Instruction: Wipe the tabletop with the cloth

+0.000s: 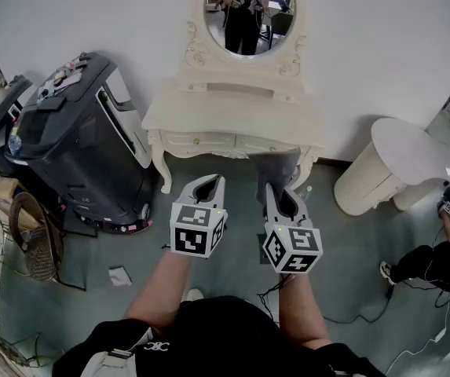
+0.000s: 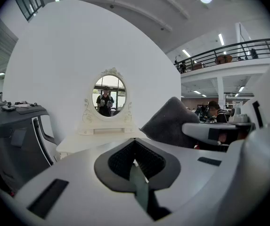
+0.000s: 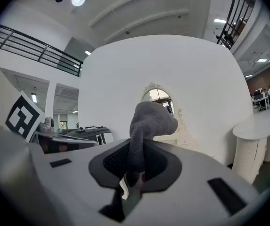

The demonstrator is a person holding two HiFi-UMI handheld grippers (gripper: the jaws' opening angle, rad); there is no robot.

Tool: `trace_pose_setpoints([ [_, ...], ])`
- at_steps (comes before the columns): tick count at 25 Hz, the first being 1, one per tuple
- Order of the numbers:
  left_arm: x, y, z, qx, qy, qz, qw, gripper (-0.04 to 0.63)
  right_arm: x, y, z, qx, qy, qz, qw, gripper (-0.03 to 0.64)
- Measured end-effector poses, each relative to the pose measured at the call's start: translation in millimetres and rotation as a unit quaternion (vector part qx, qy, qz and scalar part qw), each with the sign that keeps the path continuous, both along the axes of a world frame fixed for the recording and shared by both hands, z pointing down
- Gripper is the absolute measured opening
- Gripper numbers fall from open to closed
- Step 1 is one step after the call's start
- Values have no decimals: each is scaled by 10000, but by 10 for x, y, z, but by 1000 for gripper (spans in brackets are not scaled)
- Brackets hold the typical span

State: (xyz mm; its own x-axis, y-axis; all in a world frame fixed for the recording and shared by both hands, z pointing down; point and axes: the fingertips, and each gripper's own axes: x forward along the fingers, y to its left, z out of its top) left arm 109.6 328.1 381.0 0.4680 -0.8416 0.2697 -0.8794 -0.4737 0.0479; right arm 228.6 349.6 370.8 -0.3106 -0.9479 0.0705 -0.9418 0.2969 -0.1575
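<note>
A grey cloth (image 1: 276,170) is pinched in my right gripper (image 1: 281,192), which is shut on it; the cloth sticks up from the jaws in the right gripper view (image 3: 150,121) and also shows in the left gripper view (image 2: 170,122). My left gripper (image 1: 209,182) is held beside it, shut with nothing between its pads (image 2: 135,160). Both hover above the floor, just in front of the cream dressing table (image 1: 232,115), whose bare top lies below an oval mirror (image 1: 250,10). Neither gripper touches the tabletop.
A black machine (image 1: 83,148) stands close to the table's left end. A white round side table (image 1: 397,163) stands to the right. A wicker basket (image 1: 32,238) is at far left, and a person (image 1: 444,250) crouches at far right. Cables trail across the floor.
</note>
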Motion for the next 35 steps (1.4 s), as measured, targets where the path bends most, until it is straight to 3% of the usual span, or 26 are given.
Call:
trace_pose_setpoints([
  [10, -365, -120, 59, -32, 110, -137, 9998, 0, -398, -169, 42, -77, -33, -137, 9999, 55],
  [27, -1857, -452, 263, -306, 403, -533, 9973, 0, -1894, -588, 175, -212, 233, -591, 9978, 55],
  [35, -2425, -641, 380, -412, 428, -1015, 9931, 0, -2482, -980, 232, -291, 127, -1106, 9934, 55],
])
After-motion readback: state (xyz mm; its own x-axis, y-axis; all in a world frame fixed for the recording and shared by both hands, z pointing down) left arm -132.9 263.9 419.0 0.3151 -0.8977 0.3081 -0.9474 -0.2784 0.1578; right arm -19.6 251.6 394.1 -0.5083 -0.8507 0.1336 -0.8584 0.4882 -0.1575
